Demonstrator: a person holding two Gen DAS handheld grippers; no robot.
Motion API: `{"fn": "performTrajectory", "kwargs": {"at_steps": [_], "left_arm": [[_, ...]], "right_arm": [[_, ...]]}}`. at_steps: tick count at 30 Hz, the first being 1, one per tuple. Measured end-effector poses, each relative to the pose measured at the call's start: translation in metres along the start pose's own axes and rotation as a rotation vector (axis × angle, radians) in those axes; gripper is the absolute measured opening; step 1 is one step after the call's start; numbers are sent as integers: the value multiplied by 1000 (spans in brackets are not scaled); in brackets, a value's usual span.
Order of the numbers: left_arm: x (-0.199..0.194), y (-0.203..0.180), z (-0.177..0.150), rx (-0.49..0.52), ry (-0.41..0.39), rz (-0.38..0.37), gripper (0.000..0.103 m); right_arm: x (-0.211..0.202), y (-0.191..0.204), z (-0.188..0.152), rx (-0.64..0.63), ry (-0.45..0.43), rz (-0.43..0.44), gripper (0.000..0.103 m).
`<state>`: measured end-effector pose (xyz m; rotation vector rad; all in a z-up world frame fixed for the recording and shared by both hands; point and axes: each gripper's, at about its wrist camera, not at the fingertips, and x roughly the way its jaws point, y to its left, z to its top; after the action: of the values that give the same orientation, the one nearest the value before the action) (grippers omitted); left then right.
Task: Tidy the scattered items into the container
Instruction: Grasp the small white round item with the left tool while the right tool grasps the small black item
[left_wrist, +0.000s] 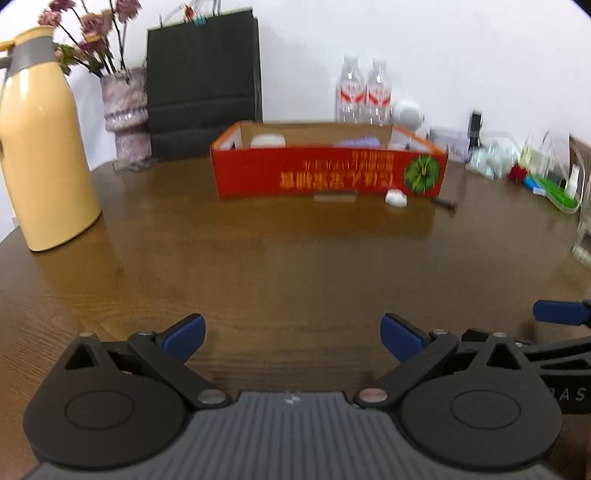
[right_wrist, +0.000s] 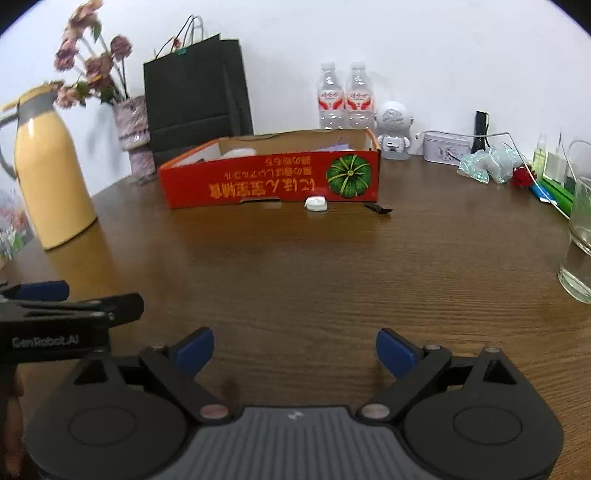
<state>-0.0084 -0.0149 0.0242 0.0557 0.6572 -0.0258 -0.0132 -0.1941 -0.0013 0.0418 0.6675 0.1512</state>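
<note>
Both grippers were held low over a wooden table (right_wrist: 295, 266), jaws spread wide with nothing between them: the left gripper (left_wrist: 291, 338) and the right gripper (right_wrist: 294, 350) side by side. A broad bare stretch of tabletop was left open ahead of them. At 12 o'clock a red box (right_wrist: 269, 181) was set near the far edge, its top open. A white lump (right_wrist: 316, 204) was seen touching or just beside the box's near wall, with a black strip (right_wrist: 378, 208) lying near it at 1 o'clock. A yellow jug (right_wrist: 51, 173) was stood at 10 o'clock and a glass (right_wrist: 578, 243) at 3 o'clock.
</note>
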Motion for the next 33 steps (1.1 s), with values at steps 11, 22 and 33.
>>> {"fn": "performTrajectory", "kwargs": {"at_steps": [11, 22, 33], "left_arm": [[11, 3, -12, -24, 44, -15, 103], [25, 22, 77, 23, -92, -226, 103], [132, -74, 123, 214, -36, -292, 72]], "right_arm": [[5, 8, -9, -40, 33, -35, 103], [26, -26, 52, -91, -8, 48, 67], [148, -80, 137, -146, 69, -36, 26]]}}
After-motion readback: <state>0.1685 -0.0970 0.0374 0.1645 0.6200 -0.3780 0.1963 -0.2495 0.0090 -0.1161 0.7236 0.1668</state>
